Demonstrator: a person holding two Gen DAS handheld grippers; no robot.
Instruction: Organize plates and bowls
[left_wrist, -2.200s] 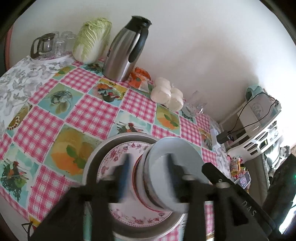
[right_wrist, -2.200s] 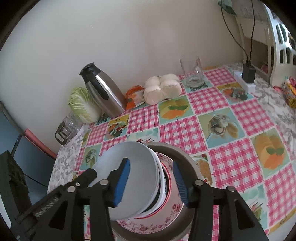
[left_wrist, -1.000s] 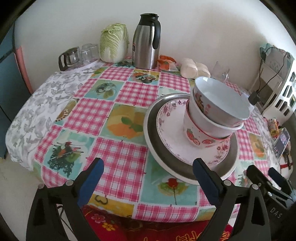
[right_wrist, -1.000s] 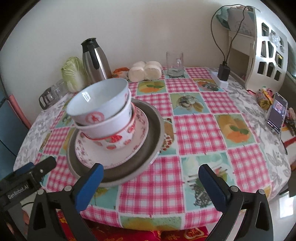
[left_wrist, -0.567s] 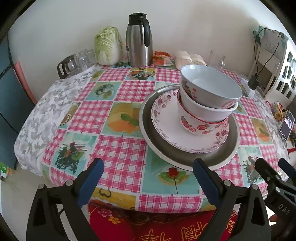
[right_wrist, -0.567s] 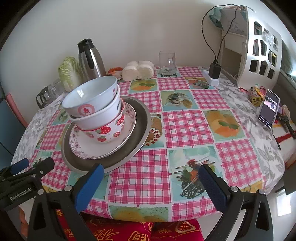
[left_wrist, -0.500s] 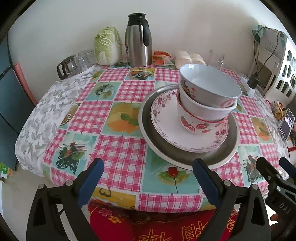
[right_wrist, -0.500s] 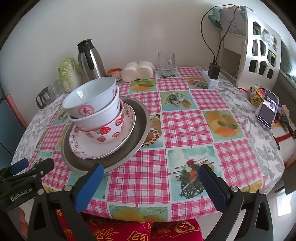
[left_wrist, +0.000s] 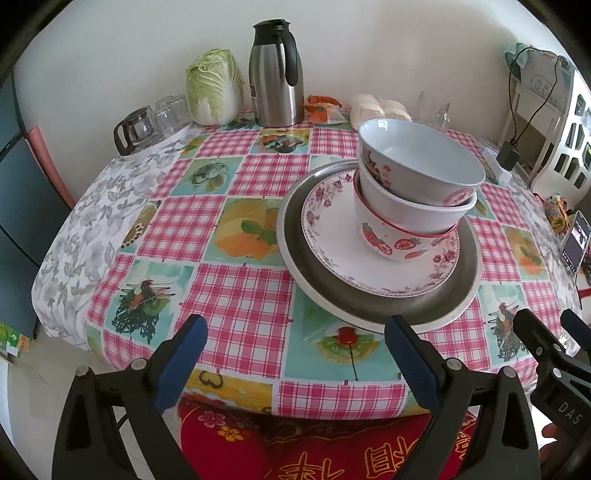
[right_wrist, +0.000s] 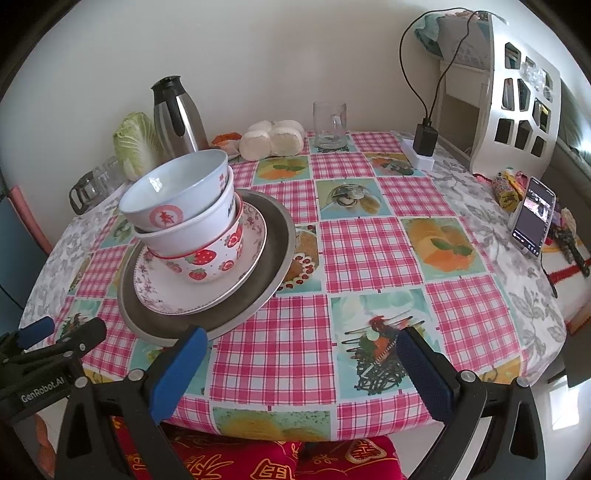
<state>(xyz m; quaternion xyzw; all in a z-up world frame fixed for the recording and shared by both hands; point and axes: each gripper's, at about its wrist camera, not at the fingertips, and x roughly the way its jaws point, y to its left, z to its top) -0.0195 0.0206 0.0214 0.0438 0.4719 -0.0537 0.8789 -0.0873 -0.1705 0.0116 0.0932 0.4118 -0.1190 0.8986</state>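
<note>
A: Stack?
B: Three glossy round bowls (left_wrist: 413, 184), nested, tilted, on a floral plate (left_wrist: 332, 236) in a dull metal tray (left_wrist: 295, 243), mid-table.
A: Grippers?
B: Left gripper (left_wrist: 295, 354) and right gripper (right_wrist: 299, 363) gape wide, empty. Bowl material—melamine, perhaps.

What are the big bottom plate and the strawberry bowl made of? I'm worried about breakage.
The big bottom plate looks like metal, probably stainless steel: dull grey with a brushed sheen. The strawberry bowl has a glossy white printed surface, so ceramic or melamine; the pictures cannot settle which.
</note>
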